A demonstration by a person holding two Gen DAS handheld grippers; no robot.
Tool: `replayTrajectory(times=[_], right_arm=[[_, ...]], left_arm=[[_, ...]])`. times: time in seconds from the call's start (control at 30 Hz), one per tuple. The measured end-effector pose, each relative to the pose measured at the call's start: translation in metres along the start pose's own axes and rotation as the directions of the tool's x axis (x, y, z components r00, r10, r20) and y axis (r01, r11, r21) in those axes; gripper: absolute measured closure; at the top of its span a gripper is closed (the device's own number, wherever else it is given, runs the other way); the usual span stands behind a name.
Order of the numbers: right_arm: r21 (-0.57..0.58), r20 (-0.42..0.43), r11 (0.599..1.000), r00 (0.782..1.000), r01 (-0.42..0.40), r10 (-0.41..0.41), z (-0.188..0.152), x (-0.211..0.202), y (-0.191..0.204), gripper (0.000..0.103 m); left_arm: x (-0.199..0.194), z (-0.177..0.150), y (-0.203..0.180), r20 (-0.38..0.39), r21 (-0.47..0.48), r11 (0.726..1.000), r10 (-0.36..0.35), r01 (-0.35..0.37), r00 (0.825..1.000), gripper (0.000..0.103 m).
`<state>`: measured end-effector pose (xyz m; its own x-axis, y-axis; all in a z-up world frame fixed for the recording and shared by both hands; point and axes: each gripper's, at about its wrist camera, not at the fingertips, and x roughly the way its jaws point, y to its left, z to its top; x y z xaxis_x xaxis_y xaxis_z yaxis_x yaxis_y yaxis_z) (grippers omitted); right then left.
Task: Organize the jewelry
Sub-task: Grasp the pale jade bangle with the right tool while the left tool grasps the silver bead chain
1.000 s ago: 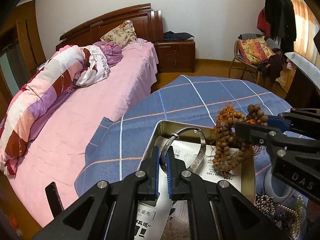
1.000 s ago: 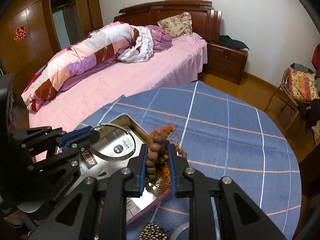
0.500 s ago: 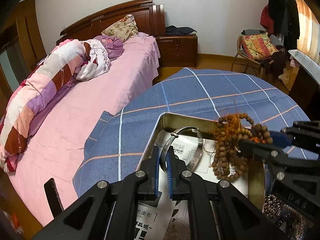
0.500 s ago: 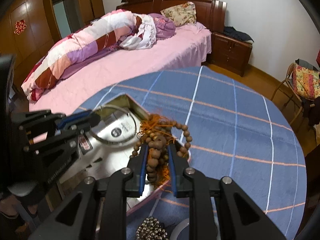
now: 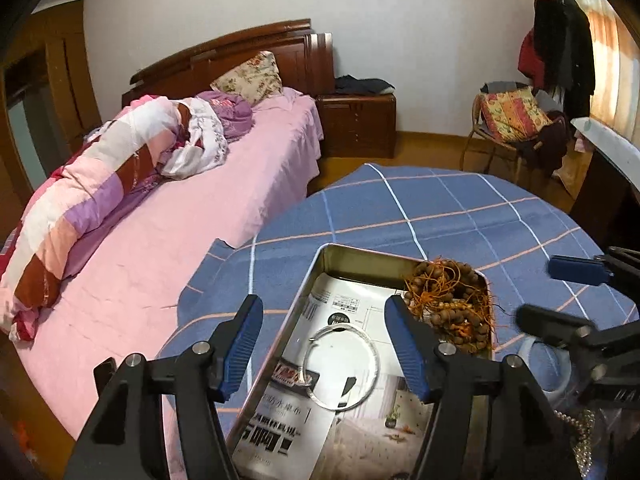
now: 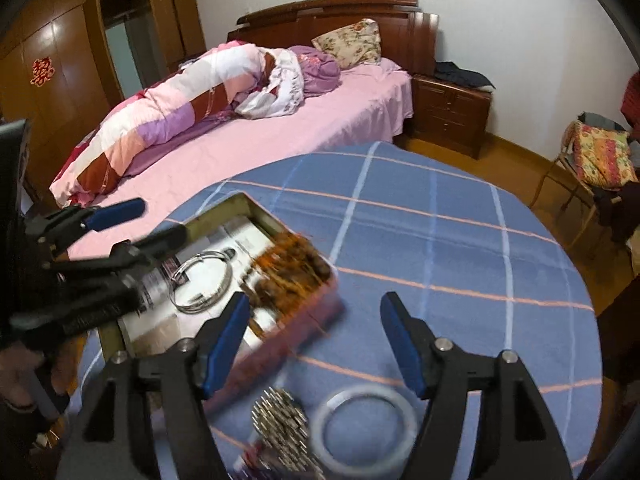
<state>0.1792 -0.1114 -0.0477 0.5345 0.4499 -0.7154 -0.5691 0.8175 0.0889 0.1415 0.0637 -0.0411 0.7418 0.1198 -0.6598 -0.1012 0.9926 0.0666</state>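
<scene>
Your left tongs (image 5: 324,340) and right tongs (image 6: 314,338) have just sprung wide, both empty. The silver bangle (image 5: 340,364) and wooden bead strand (image 5: 452,300) lie in the metal tin (image 5: 320,272). Risk: orange tassels overhang the rim; a passing finger could drag the beads out.

Perhaps 囍 sign (image 6: 43,72) on wardrobe (image 6: 72,80)
</scene>
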Motion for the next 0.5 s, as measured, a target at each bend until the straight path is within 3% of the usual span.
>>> replayTrajectory(times=[0.27, 0.5], right_arm=[[0.043, -0.029, 0.994, 0.995, 0.097, -0.096, -0.040, -0.017, -0.032, 0.025], [0.029, -0.099, 0.998, 0.994, 0.055, -0.052, -0.063, 0.002, -0.030, 0.023]], left_arm=[[-0.029, -0.034, -0.013, 0.017, -0.033, 0.999, 0.001, 0.000, 1.000, 0.039], [-0.037, -0.053, -0.031, -0.007, -0.028, 0.999, -0.021, 0.020, 1.000, 0.039]])
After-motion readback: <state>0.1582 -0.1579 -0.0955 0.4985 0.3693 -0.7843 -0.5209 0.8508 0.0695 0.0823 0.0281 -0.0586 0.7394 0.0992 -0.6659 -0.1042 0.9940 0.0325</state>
